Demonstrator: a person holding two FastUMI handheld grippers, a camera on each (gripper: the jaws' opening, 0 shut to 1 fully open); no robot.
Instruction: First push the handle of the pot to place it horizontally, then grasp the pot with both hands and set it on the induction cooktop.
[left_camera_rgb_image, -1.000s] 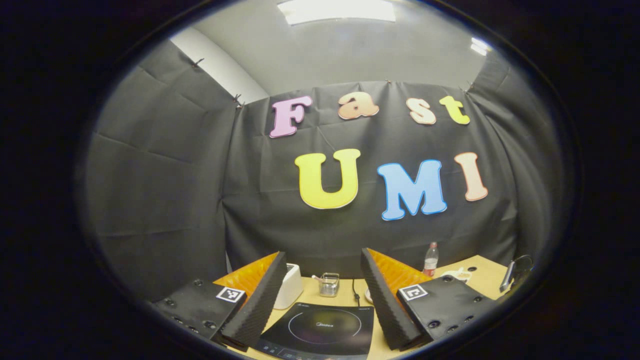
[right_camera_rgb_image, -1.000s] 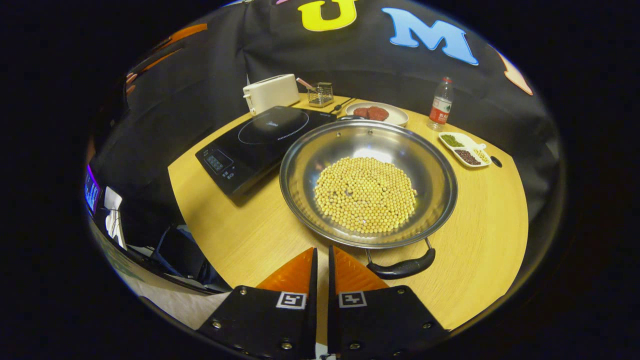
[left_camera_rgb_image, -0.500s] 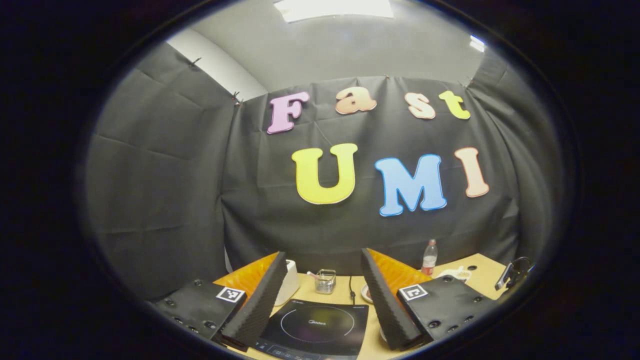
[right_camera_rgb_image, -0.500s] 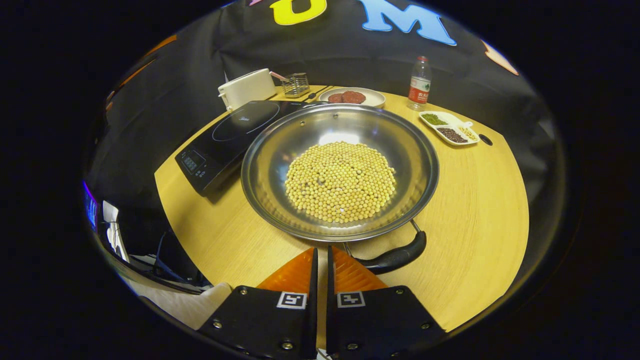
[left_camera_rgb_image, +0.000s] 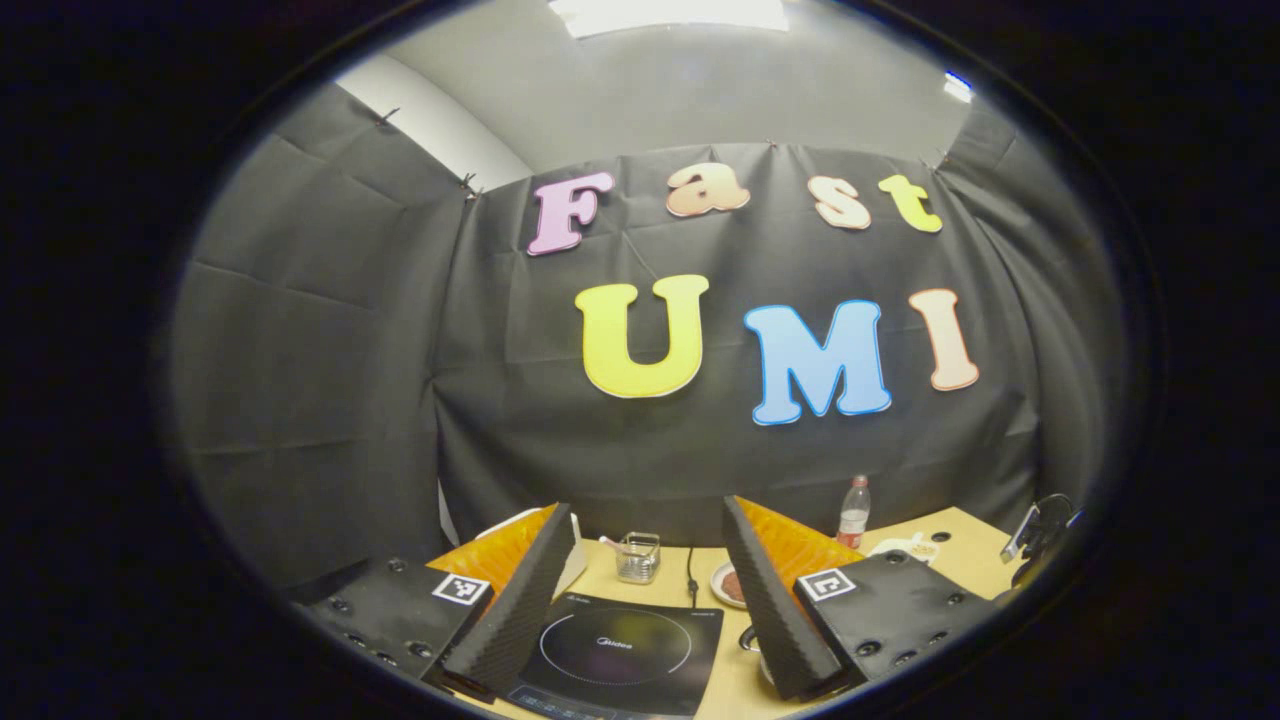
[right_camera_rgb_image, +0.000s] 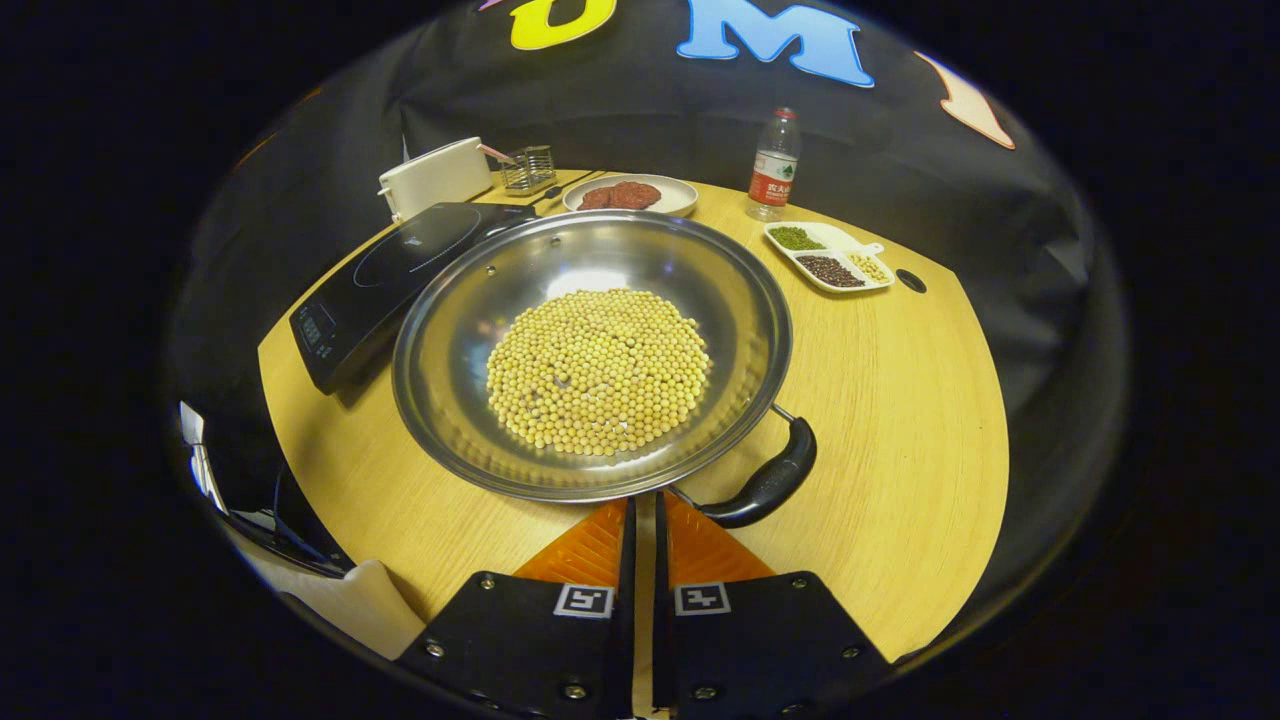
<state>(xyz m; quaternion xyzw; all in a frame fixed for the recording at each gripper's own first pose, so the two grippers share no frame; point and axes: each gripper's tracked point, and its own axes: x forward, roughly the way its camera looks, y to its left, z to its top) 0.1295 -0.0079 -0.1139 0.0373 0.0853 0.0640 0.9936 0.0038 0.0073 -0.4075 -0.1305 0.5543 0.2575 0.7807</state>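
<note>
in the left gripper view, my left gripper sits high, its jaws spread wide with nothing between them. through the gap i see the flat black glass induction cooktop on the pale wooden table, and behind it a small wire basket and a clear plastic bottle with a red label.

in the right gripper view, my right gripper has its jaws nearly closed, only a thin slit between them, gripping nothing. its tips are at the near rim of the wide shallow stainless steel pot, which is full of yellow soybeans and stands on the table just right of the cooktop. the pot's curved black handle points toward the lower right, just beside my right finger; i cannot tell whether they touch. a white toaster, a plate of reddish patties and a white divided dish of beans are farther back.
</note>
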